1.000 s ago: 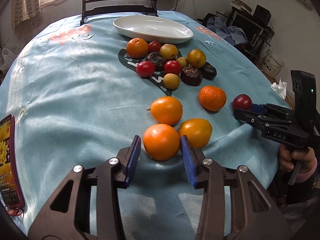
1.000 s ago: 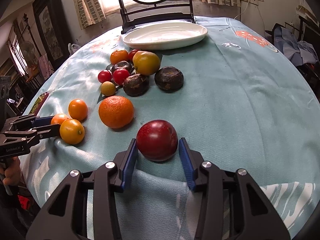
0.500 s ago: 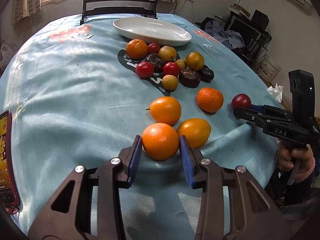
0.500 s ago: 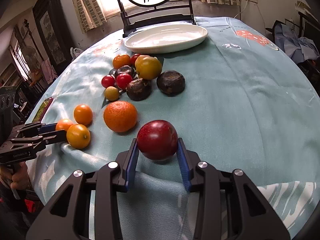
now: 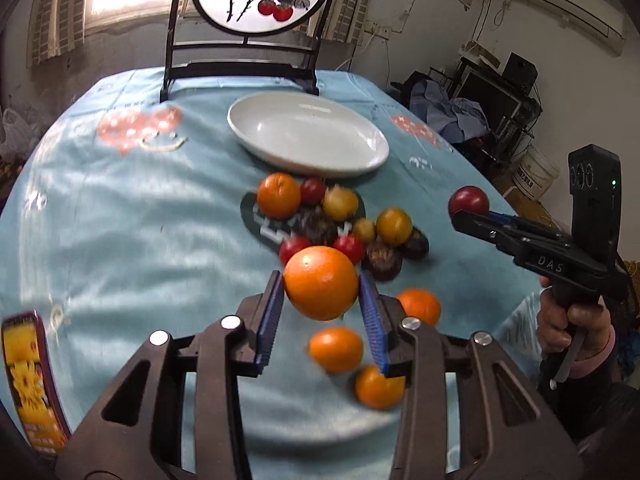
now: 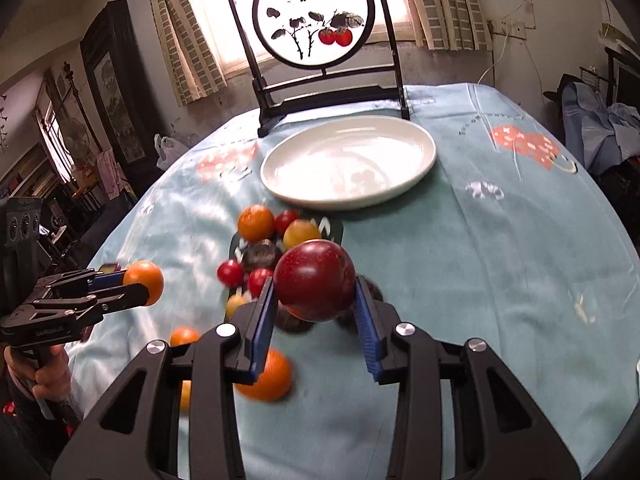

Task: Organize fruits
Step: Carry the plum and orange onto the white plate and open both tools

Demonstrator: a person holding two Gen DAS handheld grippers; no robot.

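My left gripper (image 5: 320, 300) is shut on an orange (image 5: 321, 282) and holds it in the air above the table. It also shows in the right wrist view (image 6: 138, 286) at the left, with the orange (image 6: 144, 278). My right gripper (image 6: 316, 304) is shut on a dark red plum (image 6: 315, 285), lifted above the fruit pile. In the left wrist view the plum (image 5: 468, 201) shows at the right gripper's (image 5: 466, 216) tip. An empty white plate (image 5: 308, 134) lies beyond the fruit pile (image 5: 340, 220).
Several oranges (image 5: 336, 349), red and yellow small fruits and dark brown fruits lie on the blue tablecloth (image 5: 120, 220). A framed round panel stand (image 6: 316, 32) stands behind the plate. A phone (image 5: 28, 380) lies at the table's left edge.
Both grippers closed on their fruits and lifted them off the table, moving up and toward the plate. The orange and the plum are now in the air.
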